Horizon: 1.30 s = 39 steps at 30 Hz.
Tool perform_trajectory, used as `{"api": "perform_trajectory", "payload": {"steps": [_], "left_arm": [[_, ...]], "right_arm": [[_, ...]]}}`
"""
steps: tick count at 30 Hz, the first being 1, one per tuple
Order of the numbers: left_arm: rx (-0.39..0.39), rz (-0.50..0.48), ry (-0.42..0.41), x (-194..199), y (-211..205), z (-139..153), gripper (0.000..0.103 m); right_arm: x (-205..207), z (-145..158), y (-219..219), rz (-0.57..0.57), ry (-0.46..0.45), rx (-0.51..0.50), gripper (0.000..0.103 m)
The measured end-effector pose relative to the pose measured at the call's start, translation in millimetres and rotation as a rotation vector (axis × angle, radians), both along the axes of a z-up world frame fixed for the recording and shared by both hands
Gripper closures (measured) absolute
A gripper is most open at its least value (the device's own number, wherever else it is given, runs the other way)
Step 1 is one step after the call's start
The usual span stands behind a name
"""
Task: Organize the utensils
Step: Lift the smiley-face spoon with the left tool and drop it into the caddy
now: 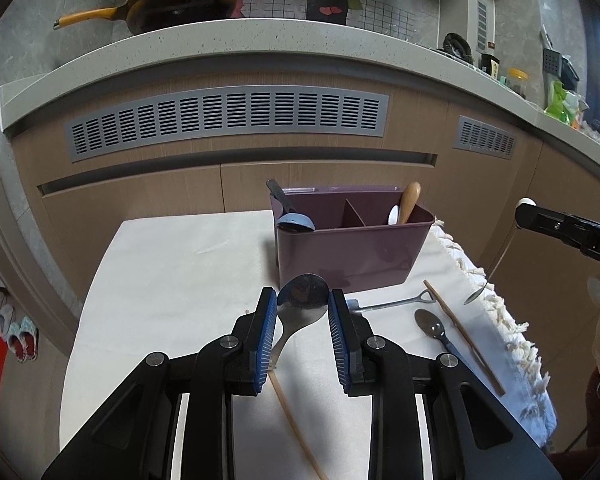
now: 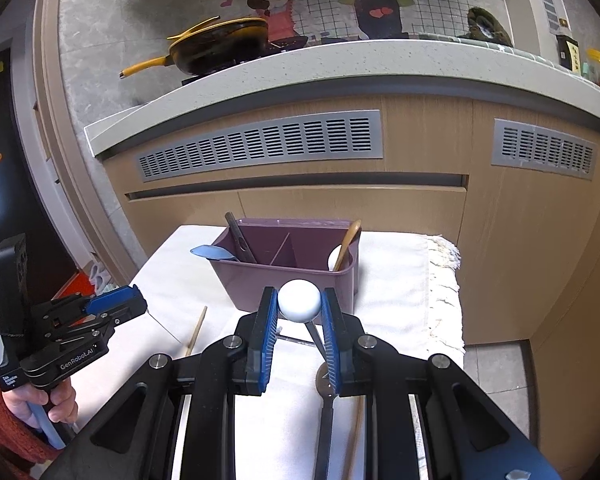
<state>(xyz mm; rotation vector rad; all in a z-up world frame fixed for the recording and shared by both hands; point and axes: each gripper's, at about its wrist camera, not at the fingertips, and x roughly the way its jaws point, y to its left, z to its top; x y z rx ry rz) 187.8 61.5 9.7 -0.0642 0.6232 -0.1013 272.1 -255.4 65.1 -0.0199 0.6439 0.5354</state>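
Counts as I read them from my remote station, all placed relative to the box.

- Mauve rectangular plastic organiser box (image 1: 352,252): one.
- Inside the box: one pale wooden spoon (image 1: 411,196), one small white plastic spoon (image 1: 393,214), one blue-grey scoop head (image 1: 296,222) and one dark handle (image 1: 279,196). I cannot tell whether the last two are one tool or two.
- In front of the box:
  - thin wooden chopsticks (image 1: 464,344): two
  - large shiny steel spoon (image 1: 304,300): one
  - steel utensil with a shovel-style handle (image 1: 396,304): one
  - dark-bowled spoon (image 1: 430,326): one
  - white round-bowled spoon (image 2: 299,306): one
- Under the box: one white fringed cloth (image 1: 172,280).
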Motion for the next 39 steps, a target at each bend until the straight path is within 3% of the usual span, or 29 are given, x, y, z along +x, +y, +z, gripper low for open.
{"api": "perform_trajectory", "payload": {"steps": [1,9,12,14,16,18,22,29,32,33,36,39], "left_arm": [[-0.001,0.000,-0.004,-1,0,1,0.102],[-0.026,0.007,0.005,1,10,7,0.102],[-0.064,-0.067,0.086,15,9,-8,0.099],[-0.058,-0.165,0.155,29,-1,-25,0.093],[-0.052,-0.270,0.224,43,-12,-43,0.070],[-0.017,-0.355,0.286,58,-24,-62,0.056],[0.141,-0.437,0.307,78,-53,-83,0.055],[0.317,-0.535,0.450,116,-90,-104,0.054],[0.274,-0.555,0.507,122,-88,-104,0.063],[0.260,-0.557,0.506,122,-88,-103,0.070],[0.252,-0.496,0.464,112,-83,-98,0.075],[0.155,-0.445,0.387,87,-73,-83,0.075]], "right_arm": [[-1,1,1,0.002,-0.002,-0.002,0.083],[-3,6,7,0.012,-0.016,-0.014,0.083],[-3,5,7,0.012,-0.014,-0.019,0.083],[-2,3,6,0.015,-0.004,-0.019,0.083],[0,1,5,0.016,0.006,-0.025,0.083],[1,-1,3,0.010,0.011,-0.032,0.083],[2,-3,-2,-0.007,0.012,-0.041,0.083],[7,-4,-9,-0.038,0.021,-0.059,0.083],[7,-4,-13,-0.054,0.019,-0.059,0.083],[8,-4,-15,-0.059,0.021,-0.055,0.083],[10,-3,-18,-0.061,0.031,-0.034,0.083],[10,-1,-17,-0.037,0.049,-0.011,0.083]]}}
